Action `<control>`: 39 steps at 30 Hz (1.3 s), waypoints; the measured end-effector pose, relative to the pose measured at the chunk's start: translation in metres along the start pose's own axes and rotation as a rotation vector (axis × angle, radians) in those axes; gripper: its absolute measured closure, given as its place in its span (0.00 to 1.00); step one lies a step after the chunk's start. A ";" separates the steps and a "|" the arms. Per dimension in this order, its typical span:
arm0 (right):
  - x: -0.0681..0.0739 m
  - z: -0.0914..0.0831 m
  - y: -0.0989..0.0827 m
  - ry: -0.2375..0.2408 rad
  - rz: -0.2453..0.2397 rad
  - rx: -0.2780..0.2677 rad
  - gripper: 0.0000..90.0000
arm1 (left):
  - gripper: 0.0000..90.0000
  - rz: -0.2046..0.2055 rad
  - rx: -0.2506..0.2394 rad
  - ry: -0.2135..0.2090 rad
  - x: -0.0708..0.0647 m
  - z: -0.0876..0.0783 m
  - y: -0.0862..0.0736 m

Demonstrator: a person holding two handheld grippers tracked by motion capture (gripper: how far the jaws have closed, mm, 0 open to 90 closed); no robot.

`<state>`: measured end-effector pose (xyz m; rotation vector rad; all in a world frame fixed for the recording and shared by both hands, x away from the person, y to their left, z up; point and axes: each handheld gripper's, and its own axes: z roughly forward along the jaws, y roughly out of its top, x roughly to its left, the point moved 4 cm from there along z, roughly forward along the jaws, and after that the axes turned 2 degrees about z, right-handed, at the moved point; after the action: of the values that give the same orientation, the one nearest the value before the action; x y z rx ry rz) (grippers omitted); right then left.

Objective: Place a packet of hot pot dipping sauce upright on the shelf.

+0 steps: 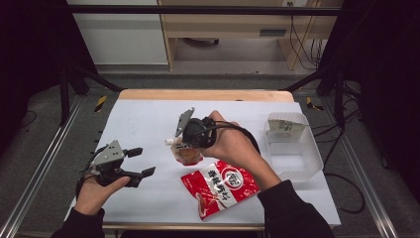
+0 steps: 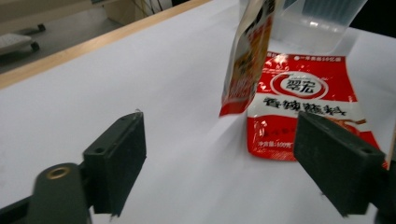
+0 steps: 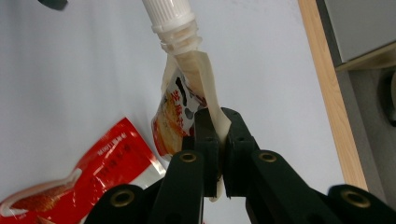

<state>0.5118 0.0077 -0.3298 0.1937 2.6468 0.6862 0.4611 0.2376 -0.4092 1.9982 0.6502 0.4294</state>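
Note:
A small spouted pouch [image 1: 189, 154] with a white screw cap [image 3: 170, 14] hangs just above the white table. My right gripper [image 1: 182, 144] is shut on the pouch's edge, and in the right gripper view the jaws pinch the pouch [image 3: 176, 116] with the right gripper [image 3: 223, 135] closed tight. A red sauce sachet [image 1: 220, 186] lies flat near the front, below the pouch. My left gripper [image 1: 142, 161] is held at the front left, open and empty. In the left gripper view the left gripper [image 2: 219, 163] faces the hanging pouch [image 2: 247, 56] and the sachet [image 2: 299, 98].
A clear plastic container [image 1: 313, 154] stands at the table's right side, also seen in the left gripper view as the container [image 2: 317, 28] behind the pouch. The table's wooden far edge [image 1: 205, 94] borders the white sheet. Black frame rails run along both sides.

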 end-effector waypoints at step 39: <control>-0.012 -0.089 -0.087 -0.167 0.122 -0.095 0.96 | 0.06 -0.023 0.085 0.204 0.020 0.021 -0.045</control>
<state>0.4836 -0.1098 -0.2974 0.3718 2.4533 0.7970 0.4766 0.2532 -0.4584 2.0409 0.8293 0.6064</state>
